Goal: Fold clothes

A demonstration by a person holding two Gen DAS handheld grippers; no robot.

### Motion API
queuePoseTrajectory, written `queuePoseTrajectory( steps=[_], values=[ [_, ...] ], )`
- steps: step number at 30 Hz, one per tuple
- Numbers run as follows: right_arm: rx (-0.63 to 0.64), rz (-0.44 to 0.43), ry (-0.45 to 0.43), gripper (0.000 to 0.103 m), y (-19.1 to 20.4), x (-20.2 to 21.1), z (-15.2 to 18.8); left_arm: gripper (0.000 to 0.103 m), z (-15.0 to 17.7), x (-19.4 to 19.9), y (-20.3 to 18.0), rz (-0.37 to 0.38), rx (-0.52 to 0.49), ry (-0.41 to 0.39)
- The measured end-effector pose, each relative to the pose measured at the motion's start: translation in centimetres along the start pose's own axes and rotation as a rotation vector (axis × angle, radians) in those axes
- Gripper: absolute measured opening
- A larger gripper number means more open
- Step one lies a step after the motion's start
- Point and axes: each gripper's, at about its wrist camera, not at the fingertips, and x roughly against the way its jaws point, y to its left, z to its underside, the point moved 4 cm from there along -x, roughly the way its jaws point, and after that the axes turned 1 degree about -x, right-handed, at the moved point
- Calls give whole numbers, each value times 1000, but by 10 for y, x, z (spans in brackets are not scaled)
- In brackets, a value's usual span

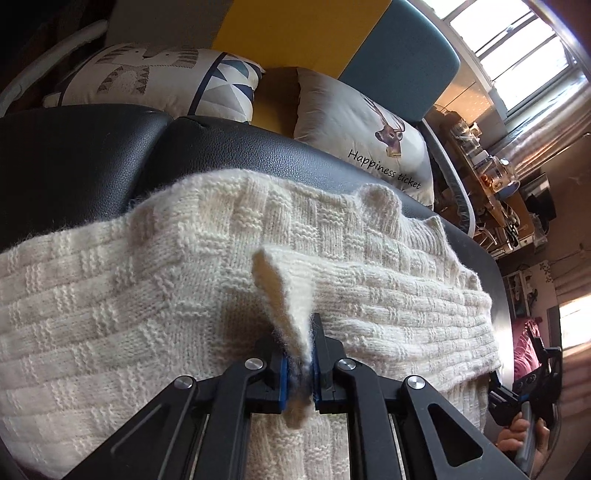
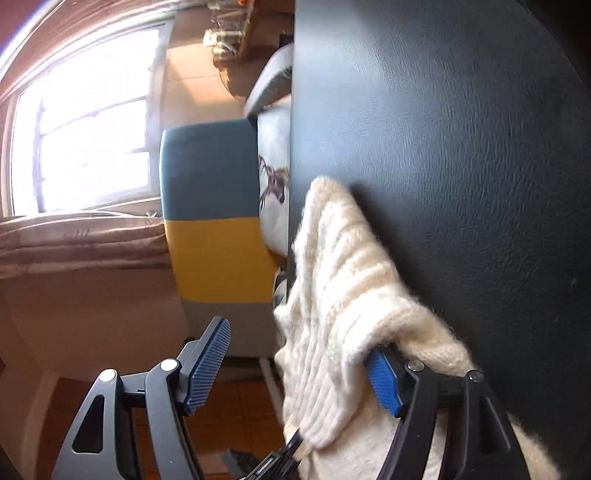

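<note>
A cream knitted sweater lies spread on a black leather surface. My left gripper is shut on a raised fold of the sweater's near edge, which sticks up between the blue pads. In the right wrist view my right gripper is open wide at the sweater's side edge. The knit hangs between its fingers and drapes over the right pad, while the left pad stands free in the air. The right gripper also shows at the far right of the left wrist view, with a hand on it.
Patterned cushions and a deer cushion lean against a yellow and teal backrest behind the black surface. A cluttered shelf and a bright window lie beyond. Brown floor is below the surface's edge.
</note>
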Motion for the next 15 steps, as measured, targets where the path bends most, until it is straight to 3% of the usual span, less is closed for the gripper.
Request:
queuePoseTrajectory(
  steps=[5, 6, 7, 8, 13, 15],
  values=[
    [25, 72, -96, 70, -13, 23, -5, 11, 0, 1, 1, 9, -1, 5],
    [46, 93, -97, 63, -15, 26, -5, 11, 0, 1, 2, 16, 4, 9],
    [78, 113, -80, 52, -16, 25, -5, 11, -1, 1, 3, 24, 10, 12],
    [110, 134, -64, 50, -16, 24, -4, 11, -1, 2, 4, 31, 15, 15],
    [173, 205, 69, 53, -8, 22, -2, 11, -4, 3, 8, 68, 41, 32],
    [280, 251, 108, 54, 6, 22, 3, 12, -5, 4, 9, 83, 52, 38]
  ],
)
